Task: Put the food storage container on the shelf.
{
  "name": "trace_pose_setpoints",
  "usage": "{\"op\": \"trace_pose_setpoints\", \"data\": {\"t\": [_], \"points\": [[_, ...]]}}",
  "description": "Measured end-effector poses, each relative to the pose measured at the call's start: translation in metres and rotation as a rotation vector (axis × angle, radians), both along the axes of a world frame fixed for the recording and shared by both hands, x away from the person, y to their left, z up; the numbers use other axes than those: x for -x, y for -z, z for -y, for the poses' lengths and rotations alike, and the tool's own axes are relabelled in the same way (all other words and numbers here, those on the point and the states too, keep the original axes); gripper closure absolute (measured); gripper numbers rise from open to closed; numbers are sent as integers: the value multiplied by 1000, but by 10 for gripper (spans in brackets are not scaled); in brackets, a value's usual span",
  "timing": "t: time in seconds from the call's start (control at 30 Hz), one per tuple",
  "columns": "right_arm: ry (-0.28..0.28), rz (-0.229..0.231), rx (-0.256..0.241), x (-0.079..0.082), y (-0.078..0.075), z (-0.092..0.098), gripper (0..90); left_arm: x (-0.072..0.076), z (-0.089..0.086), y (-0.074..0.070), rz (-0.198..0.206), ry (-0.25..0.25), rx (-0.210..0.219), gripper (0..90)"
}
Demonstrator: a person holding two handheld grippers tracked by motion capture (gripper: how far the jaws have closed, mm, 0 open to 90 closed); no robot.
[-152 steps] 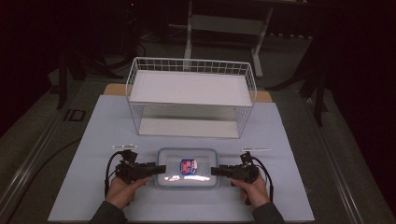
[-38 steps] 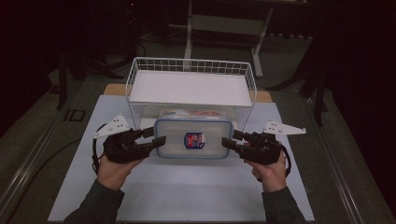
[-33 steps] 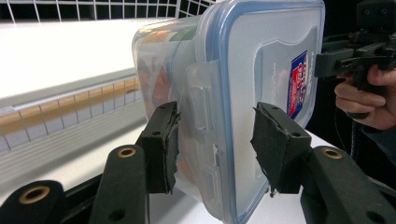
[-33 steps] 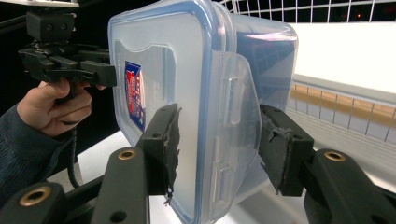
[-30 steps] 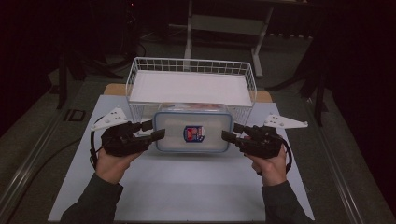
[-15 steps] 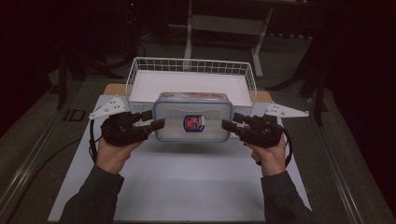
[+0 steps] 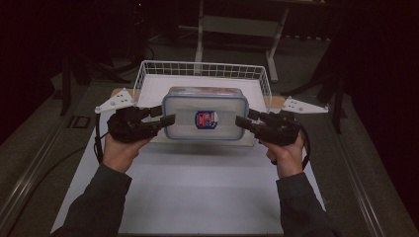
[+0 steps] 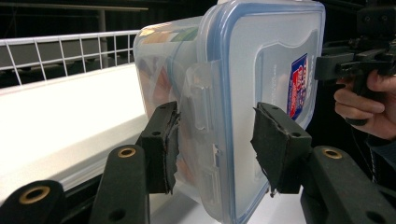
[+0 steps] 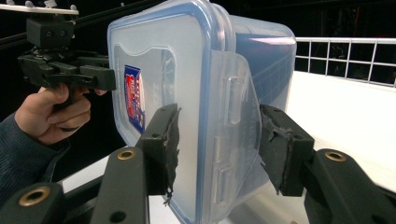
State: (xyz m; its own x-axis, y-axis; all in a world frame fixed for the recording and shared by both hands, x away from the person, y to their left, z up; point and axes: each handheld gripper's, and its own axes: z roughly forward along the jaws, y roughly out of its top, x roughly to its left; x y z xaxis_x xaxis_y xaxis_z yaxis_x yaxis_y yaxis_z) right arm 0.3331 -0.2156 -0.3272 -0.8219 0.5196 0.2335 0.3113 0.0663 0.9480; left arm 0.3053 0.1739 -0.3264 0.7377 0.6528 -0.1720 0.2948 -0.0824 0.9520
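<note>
Lidded container (image 7: 206, 118) lies lengthwise between left claw (image 7: 165, 120) and right claw (image 7: 243, 122).

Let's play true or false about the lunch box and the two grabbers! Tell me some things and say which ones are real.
1. Both grabbers hold the box at once. True: the left gripper clamps one short end of the plastic box and the right gripper the other.
2. The box has no lid. False: a blue-rimmed lid is clipped on.
3. The lid has a red and blue sticker. True.
4. The box sits on the table. False: it is held up in the air, in front of the wire basket.
5. The basket is full of toys. False: its white floor looks bare.
</note>
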Motion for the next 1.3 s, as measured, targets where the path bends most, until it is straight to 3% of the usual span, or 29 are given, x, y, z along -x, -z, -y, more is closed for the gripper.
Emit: {"op": "trace_pose_setpoints", "data": {"t": [0.77, 1.0, 1.27, 1.3], "points": [[8, -33, -18, -42, -10, -8, 490, -37, -5, -15, -4, -38, 25, 512], [26, -64, -18, -56, -10, -9, 485, -55, -4, -13, -40, -44, 41, 511], [42, -130, -23, -76, -3, -10, 484, -75, -6, -4, -88, -54, 67, 510], [46, -139, -24, -78, -2, -11, 484, -78, -6, 0, -109, -57, 79, 510]]}}
